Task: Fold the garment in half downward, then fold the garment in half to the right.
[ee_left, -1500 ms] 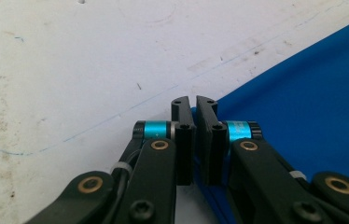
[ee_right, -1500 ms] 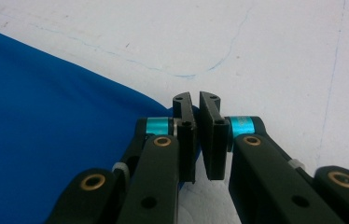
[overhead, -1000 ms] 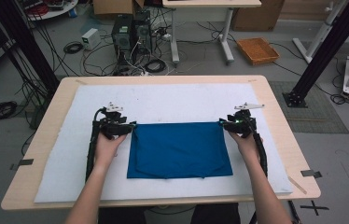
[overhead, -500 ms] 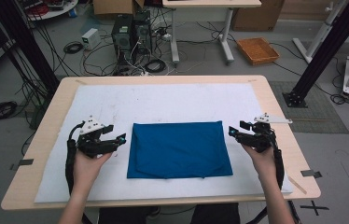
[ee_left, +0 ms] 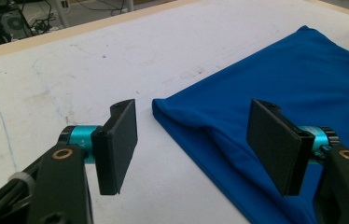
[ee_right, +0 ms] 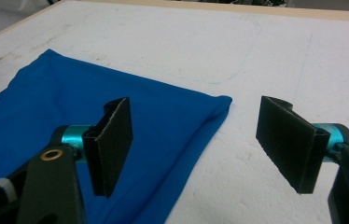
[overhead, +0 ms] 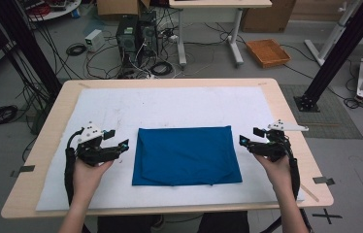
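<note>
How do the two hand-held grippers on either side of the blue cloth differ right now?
The left gripper sits at the cloth's left edge, the right gripper at its right edge. The right one carries a grey plate pointing outward; the left one has a white block on top. Both are open, grasp nothing, and point inward toward the cloth.

Folded blue cloth [overhead: 187, 156] flat on white mat [overhead: 179, 104], left gripper [overhead: 123, 145] and right gripper [overhead: 243, 141] flanking it, apart
</note>
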{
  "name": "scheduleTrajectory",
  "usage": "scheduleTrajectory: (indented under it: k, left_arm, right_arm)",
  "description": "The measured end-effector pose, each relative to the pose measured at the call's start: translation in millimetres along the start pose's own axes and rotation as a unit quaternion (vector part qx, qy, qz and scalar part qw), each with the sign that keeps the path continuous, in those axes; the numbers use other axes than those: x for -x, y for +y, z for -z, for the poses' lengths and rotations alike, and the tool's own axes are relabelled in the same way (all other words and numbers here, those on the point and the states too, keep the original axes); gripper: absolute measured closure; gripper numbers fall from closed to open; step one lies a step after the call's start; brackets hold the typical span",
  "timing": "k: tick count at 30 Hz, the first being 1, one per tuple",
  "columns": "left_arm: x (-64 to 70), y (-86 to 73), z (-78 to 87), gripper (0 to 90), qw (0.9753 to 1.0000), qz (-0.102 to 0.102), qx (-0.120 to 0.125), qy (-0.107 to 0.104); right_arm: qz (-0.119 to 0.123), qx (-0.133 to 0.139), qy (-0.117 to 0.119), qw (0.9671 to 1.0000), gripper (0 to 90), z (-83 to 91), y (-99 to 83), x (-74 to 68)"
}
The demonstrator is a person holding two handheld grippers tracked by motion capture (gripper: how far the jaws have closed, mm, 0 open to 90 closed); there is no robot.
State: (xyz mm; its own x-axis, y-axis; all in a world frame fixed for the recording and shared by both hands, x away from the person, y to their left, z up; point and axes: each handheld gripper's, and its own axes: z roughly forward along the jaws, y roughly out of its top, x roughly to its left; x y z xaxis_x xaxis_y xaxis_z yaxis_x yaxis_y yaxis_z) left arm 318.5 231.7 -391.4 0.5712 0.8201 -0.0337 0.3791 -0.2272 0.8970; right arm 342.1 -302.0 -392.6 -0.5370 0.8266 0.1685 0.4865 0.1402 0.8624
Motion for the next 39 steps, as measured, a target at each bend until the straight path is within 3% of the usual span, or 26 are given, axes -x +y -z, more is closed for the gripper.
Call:
scheduleTrajectory:
  k: [12,27,39]
  left_arm:
    - [3.0,1.5,0.6,33.6,1.0,-0.005,0.0,-0.002]
    - [4.2,1.4,1.2,33.6,0.9999,0.007,-0.005,-0.006]
    - [19.2,-17.9,17.0,34.0,0.9986,0.046,-0.023,-0.013]
  right_arm:
    - [-0.005,0.003,-0.001,1.0,26.6,5.8,-0.7,2.7]
    - [-0.005,0.003,-0.006,1.0,26.6,6.5,-1.6,5.5]
    - [-0.006,0.007,-0.01,0.9999,26.7,11.0,-2.1,7.5]
